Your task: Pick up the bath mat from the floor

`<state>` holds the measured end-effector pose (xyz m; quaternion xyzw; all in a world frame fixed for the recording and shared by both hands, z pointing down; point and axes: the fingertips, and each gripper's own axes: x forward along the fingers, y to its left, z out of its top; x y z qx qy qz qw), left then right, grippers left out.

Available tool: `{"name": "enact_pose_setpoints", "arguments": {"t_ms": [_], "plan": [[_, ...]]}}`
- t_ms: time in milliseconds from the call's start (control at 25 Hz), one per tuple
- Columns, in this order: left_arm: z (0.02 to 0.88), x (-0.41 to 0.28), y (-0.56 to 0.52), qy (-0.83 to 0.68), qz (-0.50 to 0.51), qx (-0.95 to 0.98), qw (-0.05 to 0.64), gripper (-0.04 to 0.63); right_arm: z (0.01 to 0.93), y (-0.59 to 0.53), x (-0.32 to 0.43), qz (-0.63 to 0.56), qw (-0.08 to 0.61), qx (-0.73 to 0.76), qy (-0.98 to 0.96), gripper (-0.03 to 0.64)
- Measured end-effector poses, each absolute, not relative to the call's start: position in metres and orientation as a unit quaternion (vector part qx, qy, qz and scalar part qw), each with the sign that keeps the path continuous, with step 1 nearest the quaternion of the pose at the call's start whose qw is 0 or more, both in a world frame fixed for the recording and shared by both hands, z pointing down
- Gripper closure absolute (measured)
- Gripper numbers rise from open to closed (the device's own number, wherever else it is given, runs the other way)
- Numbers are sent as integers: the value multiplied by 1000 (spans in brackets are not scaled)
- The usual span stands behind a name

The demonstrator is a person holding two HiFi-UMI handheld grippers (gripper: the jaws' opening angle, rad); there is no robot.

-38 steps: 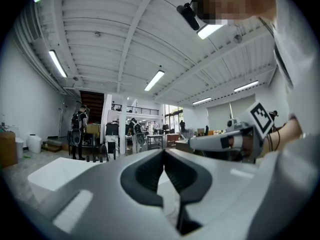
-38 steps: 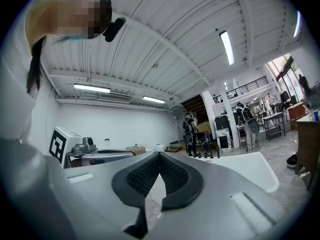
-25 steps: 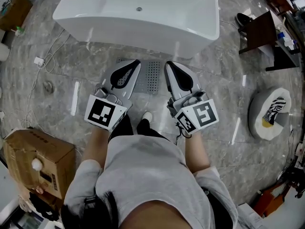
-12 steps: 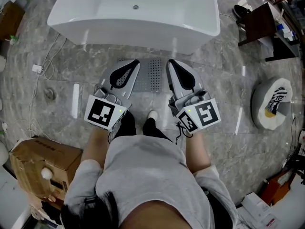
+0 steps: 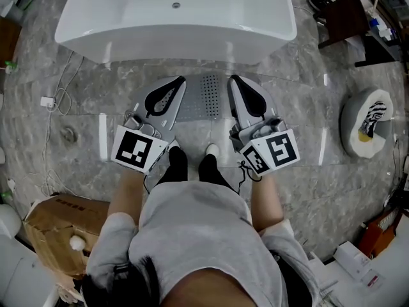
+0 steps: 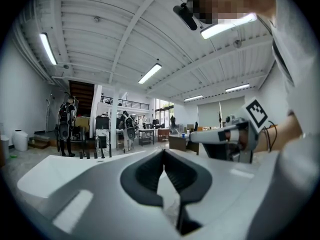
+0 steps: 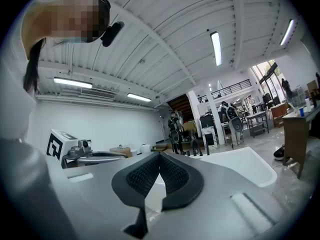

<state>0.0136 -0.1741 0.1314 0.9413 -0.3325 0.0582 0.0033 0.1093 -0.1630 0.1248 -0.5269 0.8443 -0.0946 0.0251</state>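
1. One grey bath mat [image 5: 208,98] lies flat on the floor [image 5: 300,107], just in front of the one white bathtub [image 5: 172,18].
2. Two tongs point toward the bathtub: the left tongs [image 5: 180,80] and the right tongs [image 5: 234,79], each closed tight and holding nothing.
3. One cardboard box [image 5: 61,226] sits well away from the bathtub.

No legible text or labels.

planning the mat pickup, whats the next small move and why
Probably open both jaws and tip them down toward the mat: the left gripper and right gripper are shut, empty and pointing level into the room, while the mat lies flat before the tub.
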Motion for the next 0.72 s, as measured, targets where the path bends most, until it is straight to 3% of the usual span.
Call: {"name": "enact_pose_setpoints", "arguments": {"t_ms": [720], "plan": [[205, -42, -227, -335, 102, 935, 60, 594, 185, -215, 89, -117, -13, -551, 826, 612]]}}
